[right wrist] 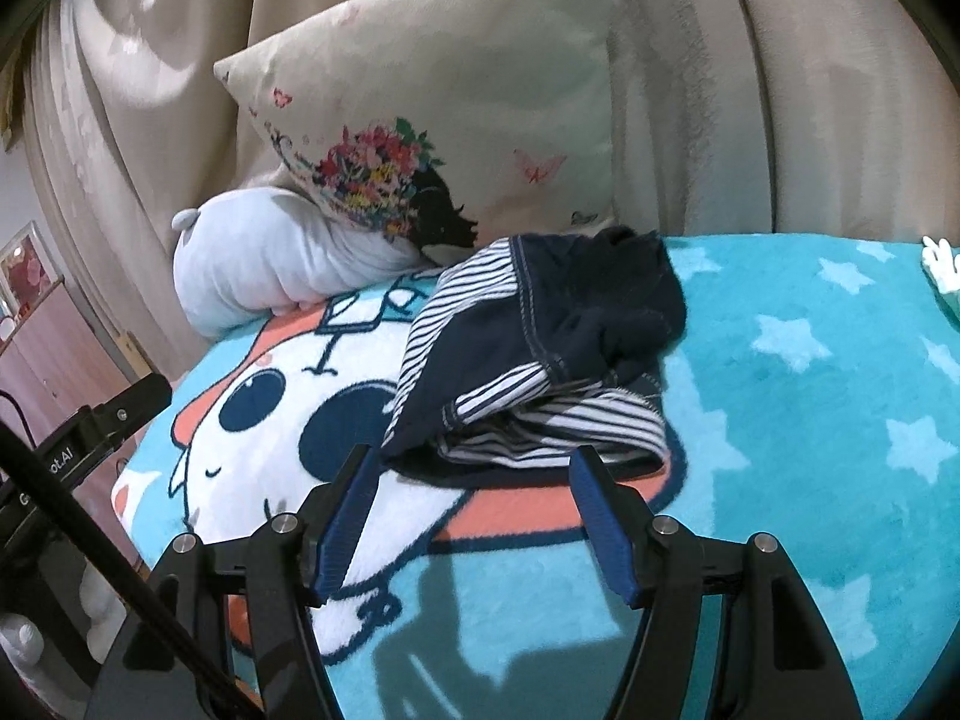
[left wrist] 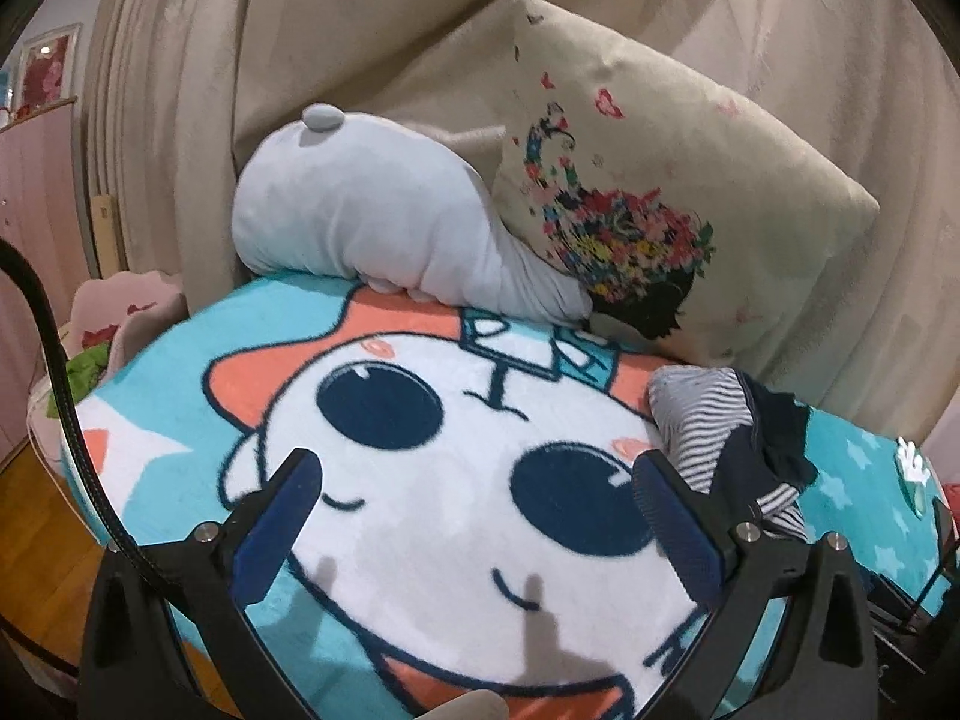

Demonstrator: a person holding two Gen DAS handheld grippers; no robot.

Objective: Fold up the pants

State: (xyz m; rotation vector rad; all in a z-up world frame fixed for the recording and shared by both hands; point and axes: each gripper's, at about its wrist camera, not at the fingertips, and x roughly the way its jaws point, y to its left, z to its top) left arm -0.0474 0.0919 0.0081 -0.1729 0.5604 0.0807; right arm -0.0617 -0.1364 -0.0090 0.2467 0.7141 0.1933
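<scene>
Blue ribbed pads line the black fingers of both tools, and both are spread wide with nothing between them. The left tool (left wrist: 477, 516) hangs over the white face of the cartoon blanket (left wrist: 432, 516), its fingers apart above the big dark eyes of the printed character. The right tool (right wrist: 474, 510) hovers just short of the pants (right wrist: 540, 354), fingers released, the near hem of the cloth lying just beyond the fingertips and not touched by them.

The pants are a crumpled heap of navy cloth with navy-and-white striped panels and pale stitching along the seams. They lie on the bed, partly over the character's face and partly on the turquoise, star-printed part of the blanket (right wrist: 810, 420). In the left view the pants (left wrist: 726, 438) lie just past the right-hand finger, toward the far right.

Dark blue letters are printed on the blanket above the character's eyes; they are partly hidden and cannot be read in full. At the left edge of the right view the side of the other tool (right wrist: 78, 450) carries white lettering ending in "ot.AI".

Behind the pants a cream cushion (right wrist: 456, 120) with a bright flower print and pink butterflies leans against the beige curtain (right wrist: 780, 90). A pale grey plush toy (left wrist: 372, 210) lies beside it, touching the cushion. A framed picture (left wrist: 45, 63) stands on a pink cabinet at far left.
</scene>
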